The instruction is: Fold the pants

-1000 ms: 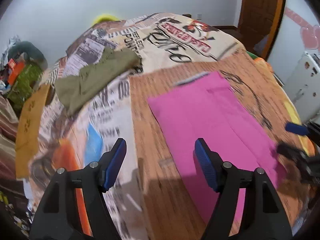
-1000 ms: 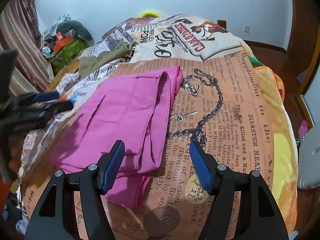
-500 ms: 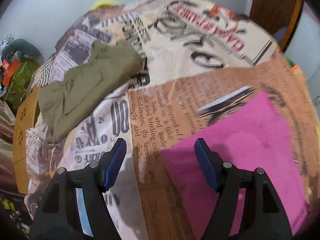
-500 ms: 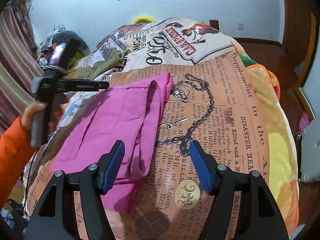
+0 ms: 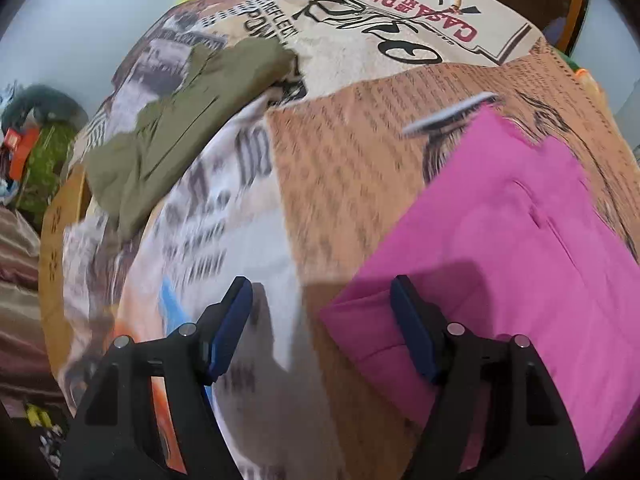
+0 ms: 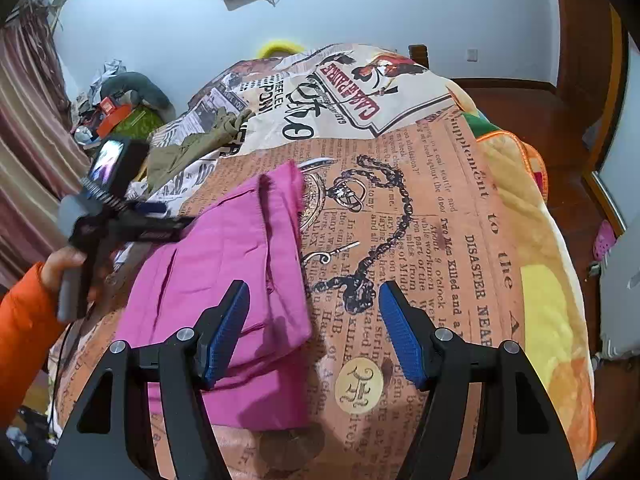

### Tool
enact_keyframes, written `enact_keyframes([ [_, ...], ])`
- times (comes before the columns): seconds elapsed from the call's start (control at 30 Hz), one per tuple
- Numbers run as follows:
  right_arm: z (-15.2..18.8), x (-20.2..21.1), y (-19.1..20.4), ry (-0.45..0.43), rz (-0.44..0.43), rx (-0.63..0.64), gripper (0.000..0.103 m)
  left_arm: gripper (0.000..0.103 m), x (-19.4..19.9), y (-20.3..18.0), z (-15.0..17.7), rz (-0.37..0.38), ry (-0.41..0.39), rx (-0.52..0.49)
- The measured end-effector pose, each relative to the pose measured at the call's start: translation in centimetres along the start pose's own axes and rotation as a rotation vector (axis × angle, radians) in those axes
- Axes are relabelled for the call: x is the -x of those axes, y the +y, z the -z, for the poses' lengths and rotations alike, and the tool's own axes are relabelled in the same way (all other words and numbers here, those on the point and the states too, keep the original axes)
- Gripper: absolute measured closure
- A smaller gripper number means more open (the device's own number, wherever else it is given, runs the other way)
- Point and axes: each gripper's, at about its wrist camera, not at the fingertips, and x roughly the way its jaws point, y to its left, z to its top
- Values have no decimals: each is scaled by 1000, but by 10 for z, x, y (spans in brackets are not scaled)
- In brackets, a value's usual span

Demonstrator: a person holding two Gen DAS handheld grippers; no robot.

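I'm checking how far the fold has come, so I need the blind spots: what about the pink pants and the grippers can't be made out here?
- Pink pants, left wrist view: the right side is cut off by the frame edge, and the near part is hidden behind the open left gripper.
- Pink pants, right wrist view: the near end is covered by the open right gripper.
- Olive garment: motion blur; its type is unclear.

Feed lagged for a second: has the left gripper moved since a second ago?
Yes. In the right wrist view the left gripper has risen from the near left edge up and farther along the pink pants, toward the olive garment.
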Motion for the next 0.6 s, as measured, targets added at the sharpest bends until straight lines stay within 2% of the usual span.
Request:
enact_keyframes([
  [0.13,3,7,1,-5,8,0,40,31,27,11,37,29,-18,49],
  [0.3,9,15,2,-10,10,-12,40,23,54,14,85,24,-65,65],
  [0.53,19,19,13,-5,18,24,40,23,76,13,129,122,-62,166],
  [0.6,22,19,15,-2,17,28,40,23,81,12,137,119,-75,190],
])
